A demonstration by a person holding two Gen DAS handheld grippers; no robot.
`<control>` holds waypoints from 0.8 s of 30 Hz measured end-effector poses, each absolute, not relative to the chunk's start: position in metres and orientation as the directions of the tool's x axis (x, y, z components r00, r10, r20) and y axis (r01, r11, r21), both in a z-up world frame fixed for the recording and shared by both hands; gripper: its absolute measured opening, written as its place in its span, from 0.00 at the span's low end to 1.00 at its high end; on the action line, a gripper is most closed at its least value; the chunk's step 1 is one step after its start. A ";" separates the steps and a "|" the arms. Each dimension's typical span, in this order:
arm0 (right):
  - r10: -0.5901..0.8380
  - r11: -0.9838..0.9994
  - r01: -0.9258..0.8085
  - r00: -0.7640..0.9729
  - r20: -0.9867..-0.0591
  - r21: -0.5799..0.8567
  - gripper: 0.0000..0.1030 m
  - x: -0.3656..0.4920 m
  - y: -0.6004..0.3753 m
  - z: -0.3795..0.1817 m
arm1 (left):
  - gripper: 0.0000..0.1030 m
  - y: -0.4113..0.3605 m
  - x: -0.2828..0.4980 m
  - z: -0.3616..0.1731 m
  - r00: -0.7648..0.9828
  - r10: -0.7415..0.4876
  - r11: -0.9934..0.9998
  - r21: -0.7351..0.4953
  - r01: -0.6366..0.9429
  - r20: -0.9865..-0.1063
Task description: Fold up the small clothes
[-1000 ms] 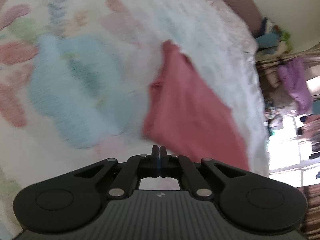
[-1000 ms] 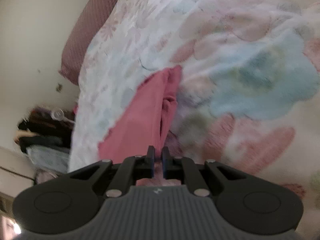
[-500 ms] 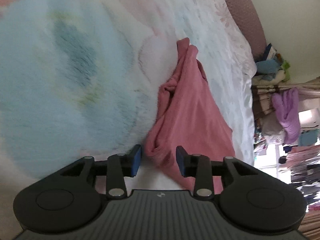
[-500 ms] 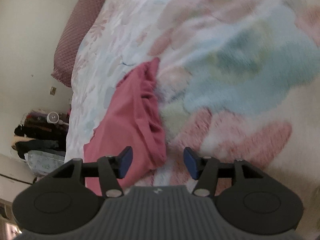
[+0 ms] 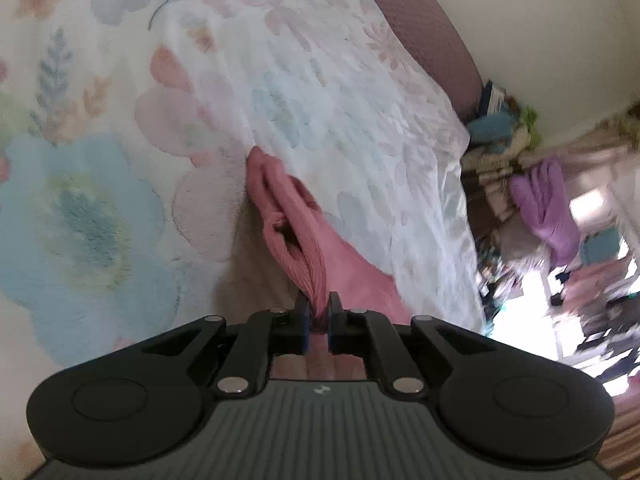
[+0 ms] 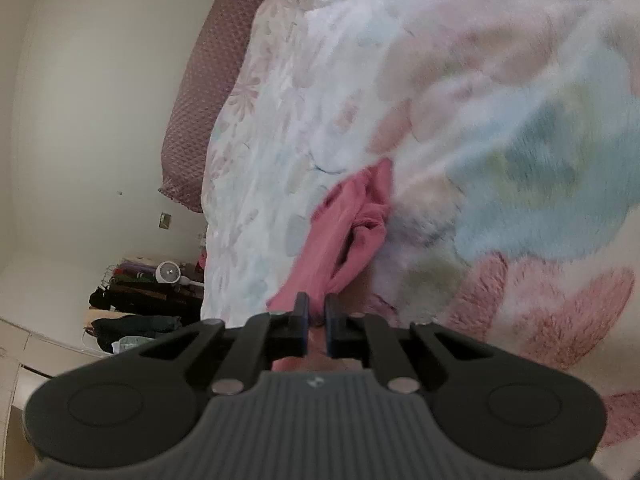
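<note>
A small pink garment (image 5: 298, 232) lies bunched lengthwise on a fluffy floral blanket (image 5: 88, 208) on a bed. My left gripper (image 5: 318, 312) is shut on one gathered end of it, with cloth pinched between the jaws. In the right wrist view the same pink garment (image 6: 340, 232) stretches away from my right gripper (image 6: 316, 312), which is shut on its other gathered end. The cloth hangs in folds between the two grips.
A white flowered sheet (image 5: 340, 92) covers the bed beyond the blanket, with a maroon pillow (image 5: 420, 28) at the wall. Piled clothes (image 5: 540, 200) stand past the bed edge. In the right wrist view, dark clothes and a small fan (image 6: 170, 272) sit on the floor.
Both grippers were shut a second ago, opened around the garment's ends half a second ago, and have now shut on the gathered cloth and lifted it.
</note>
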State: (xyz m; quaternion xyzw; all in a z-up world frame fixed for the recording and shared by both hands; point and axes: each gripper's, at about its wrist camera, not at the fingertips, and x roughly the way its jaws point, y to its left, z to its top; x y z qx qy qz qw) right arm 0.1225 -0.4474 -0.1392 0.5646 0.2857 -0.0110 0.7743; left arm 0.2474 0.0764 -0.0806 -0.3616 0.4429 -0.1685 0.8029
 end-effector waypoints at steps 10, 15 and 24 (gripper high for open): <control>0.271 0.474 0.479 0.719 -0.640 0.739 0.02 0.092 -0.440 -0.176 | 0.07 0.076 0.219 -0.154 0.473 -0.523 0.760 -0.639 -0.119 -0.709; 0.271 0.522 0.491 0.680 -0.681 0.698 0.05 0.106 -0.435 -0.203 | 0.15 0.068 0.237 -0.172 0.425 -0.495 0.804 -0.585 -0.107 -0.758; 0.220 0.719 0.377 0.674 -0.706 0.584 0.55 0.128 -0.452 -0.161 | 0.53 0.072 0.257 -0.115 0.490 -0.409 0.895 -0.443 0.051 -0.770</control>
